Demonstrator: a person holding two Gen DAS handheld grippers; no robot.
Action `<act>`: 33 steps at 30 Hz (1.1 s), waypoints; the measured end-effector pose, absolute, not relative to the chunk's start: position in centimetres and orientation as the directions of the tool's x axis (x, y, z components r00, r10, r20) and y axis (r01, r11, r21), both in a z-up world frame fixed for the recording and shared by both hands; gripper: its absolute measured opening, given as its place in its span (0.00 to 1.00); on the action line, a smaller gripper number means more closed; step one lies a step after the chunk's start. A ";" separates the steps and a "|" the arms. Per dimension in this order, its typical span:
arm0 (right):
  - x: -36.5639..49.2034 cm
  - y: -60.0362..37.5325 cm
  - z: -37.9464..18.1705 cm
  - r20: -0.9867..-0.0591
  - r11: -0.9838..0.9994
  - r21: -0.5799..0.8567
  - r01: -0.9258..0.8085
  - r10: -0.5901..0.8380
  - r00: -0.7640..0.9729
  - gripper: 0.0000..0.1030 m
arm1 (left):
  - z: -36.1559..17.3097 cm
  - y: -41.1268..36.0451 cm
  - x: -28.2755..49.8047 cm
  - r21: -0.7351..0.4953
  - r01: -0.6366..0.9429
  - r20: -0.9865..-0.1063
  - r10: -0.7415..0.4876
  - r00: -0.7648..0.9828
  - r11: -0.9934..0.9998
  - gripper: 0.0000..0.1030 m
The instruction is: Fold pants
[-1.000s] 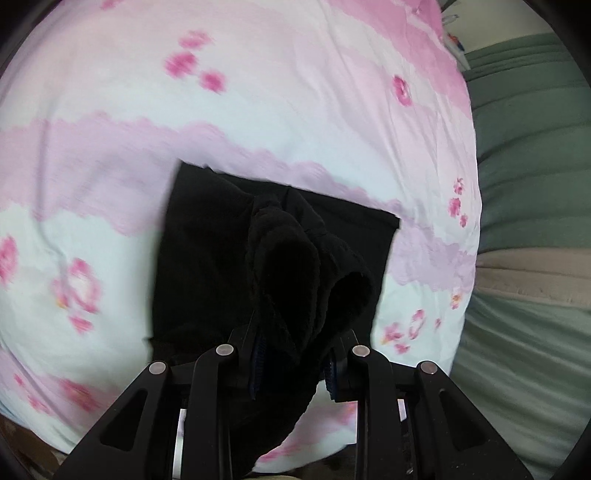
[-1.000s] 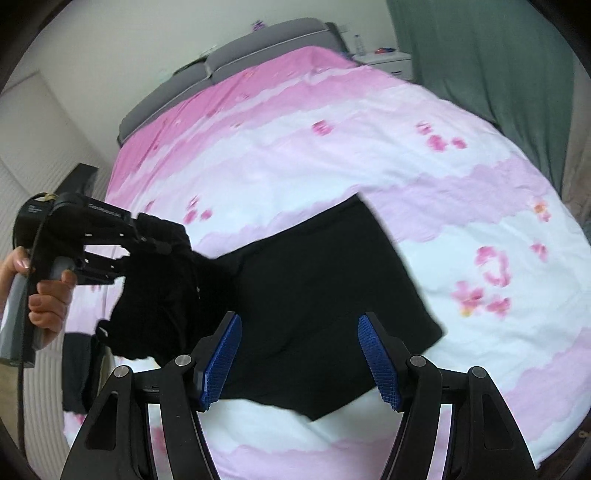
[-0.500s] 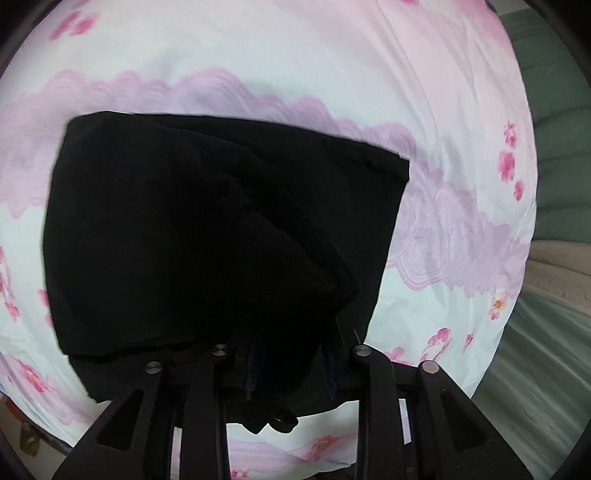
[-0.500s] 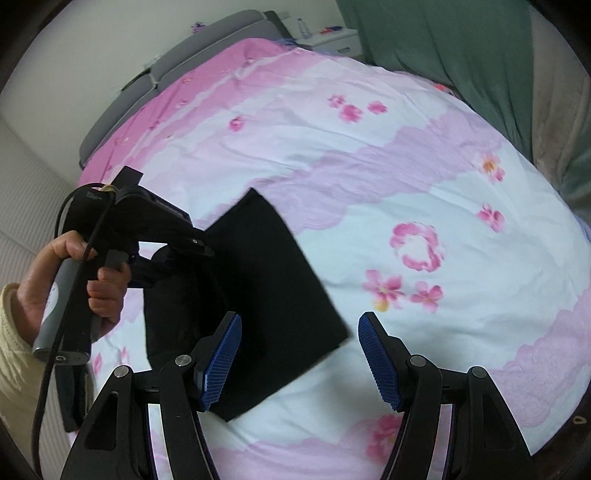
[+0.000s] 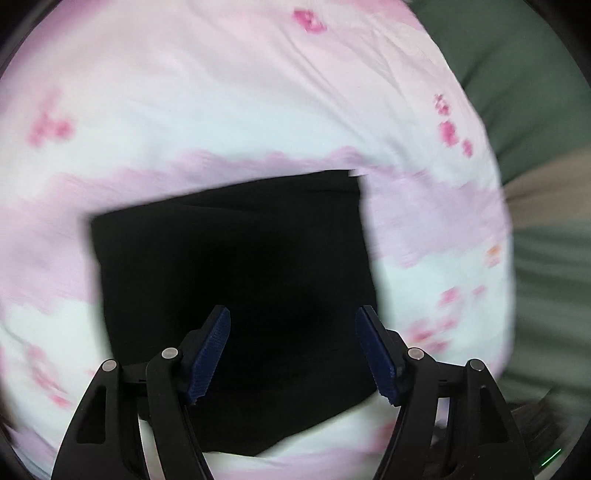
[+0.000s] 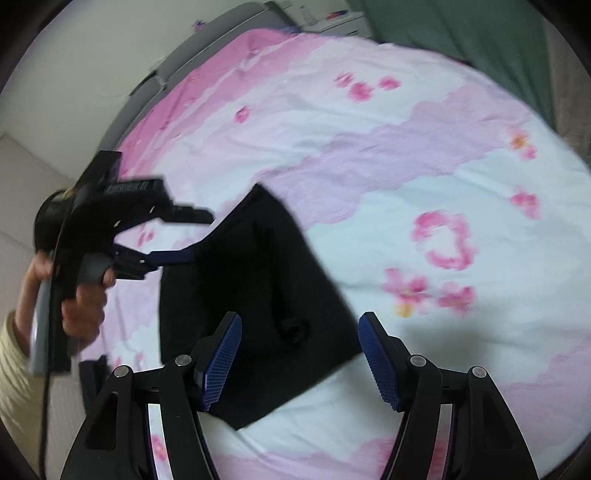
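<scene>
The black pants (image 5: 236, 277) lie folded into a flat rectangle on the pink and white flowered bedspread (image 5: 221, 92). My left gripper (image 5: 293, 350) hovers above their near edge, its jaws opening, nothing pinched between the blue pads. In the right wrist view the same pants (image 6: 258, 295) lie flat with a small drawstring end on top. There the left gripper (image 6: 195, 236) points at the pants' far left corner, held by a hand (image 6: 79, 306). My right gripper (image 6: 299, 358) stands open over the pants' near edge, holding nothing.
A grey headboard (image 6: 207, 48) and a white nightstand (image 6: 332, 22) stand at the bed's far end. Green curtains (image 6: 461, 37) hang along the right side. The bed's edge and a green cover (image 5: 535, 92) lie right of the pants.
The left gripper carried the bunched pants end down onto the folded stack and let it go, jaws spreading. The pants now lie flat. The right gripper moved nearer, staying open.
</scene>
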State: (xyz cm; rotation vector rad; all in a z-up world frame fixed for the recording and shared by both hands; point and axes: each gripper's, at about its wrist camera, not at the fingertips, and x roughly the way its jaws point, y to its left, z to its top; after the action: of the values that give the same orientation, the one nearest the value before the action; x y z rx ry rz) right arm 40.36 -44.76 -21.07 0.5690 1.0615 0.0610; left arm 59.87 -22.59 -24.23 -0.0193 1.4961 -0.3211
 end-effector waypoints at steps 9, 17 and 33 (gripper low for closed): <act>42.9 -39.6 -28.8 -0.756 0.759 0.625 0.185 0.529 0.384 0.66 | -26.5 -18.8 50.5 0.146 0.411 -0.972 0.054 0.228 0.900 0.67; 43.3 -37.8 -34.7 -0.694 0.593 0.719 0.362 0.628 0.351 0.66 | -29.0 -16.6 49.1 -0.001 0.283 -0.994 -0.031 0.100 0.959 0.67; 44.8 -37.7 -37.5 -0.674 0.444 0.736 0.511 0.553 0.490 0.78 | -26.8 -17.1 49.2 -0.054 0.309 -0.988 -0.095 0.120 0.950 0.67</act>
State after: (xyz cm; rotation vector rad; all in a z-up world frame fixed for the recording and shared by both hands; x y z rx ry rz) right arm 44.84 -37.72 -37.46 1.1814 1.1314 0.0348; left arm 49.24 -17.12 -26.82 0.1802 1.4219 -0.2971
